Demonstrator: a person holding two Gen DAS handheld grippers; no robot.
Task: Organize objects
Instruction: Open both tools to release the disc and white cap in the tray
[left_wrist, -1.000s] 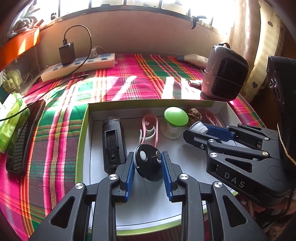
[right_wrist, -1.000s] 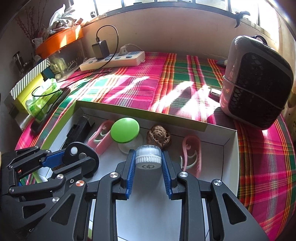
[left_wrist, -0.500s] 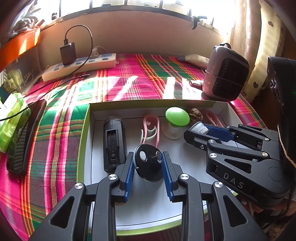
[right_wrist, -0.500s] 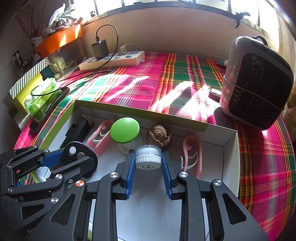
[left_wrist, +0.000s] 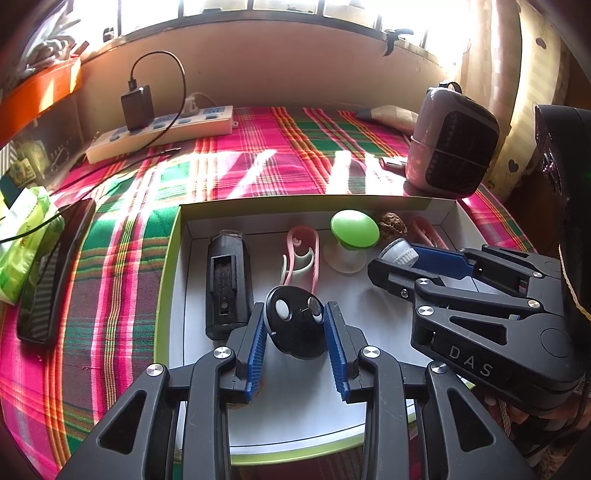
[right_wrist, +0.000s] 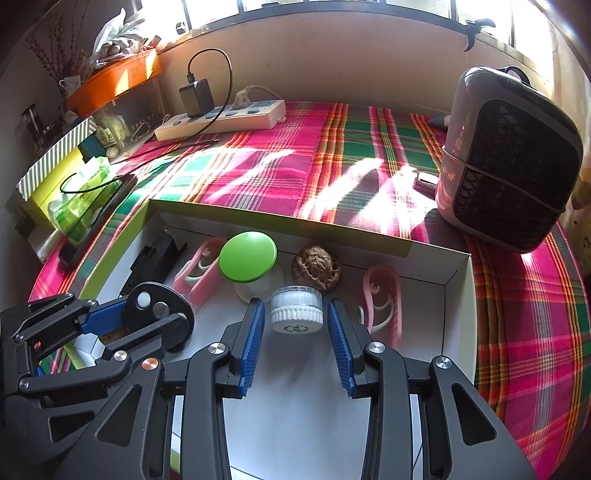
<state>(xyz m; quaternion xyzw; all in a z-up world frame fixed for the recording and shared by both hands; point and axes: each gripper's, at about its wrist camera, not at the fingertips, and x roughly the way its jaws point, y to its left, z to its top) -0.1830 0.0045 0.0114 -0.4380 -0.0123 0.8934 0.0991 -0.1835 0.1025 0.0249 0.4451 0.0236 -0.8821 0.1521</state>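
A shallow white tray (left_wrist: 168, 258) with a lime green rim sits on a table covered in a pink and green plaid cloth (left_wrist: 258, 166), lit by a sunny window. Two hand-held claws reach into the tray from the near side.

The right claw (right_wrist: 296, 325) has just let go. Half a second ago its blue pads pressed against a small white jar (right_wrist: 296, 311) with a ribbed lid; now there is a clear gap on both sides and the jar stands on the tray floor, near the middle right, just in front of a walnut (right_wrist: 316, 267). This item looks placed.

The left claw (left_wrist: 295, 332) is wider than it was too, though only slightly. A black round disc (left_wrist: 295, 323) with a white button sits between its pads, near the tray's centre. The right pad seems to touch it and the left pad shows a thin gap, so whether any grip remains cannot be told.

Other things in the tray's far row, left to right: a black rectangular case (left_wrist: 227, 286), a pink clip (left_wrist: 301, 256), a green-capped suction cup (left_wrist: 352, 232), the walnut, and a second pink clip (right_wrist: 380, 295).

Outside the tray are a power strip (left_wrist: 162, 133) far left and a small heater (right_wrist: 509, 158) far right.

Judging from this, both claws are finishing a drop-off and could next back out of the tray.
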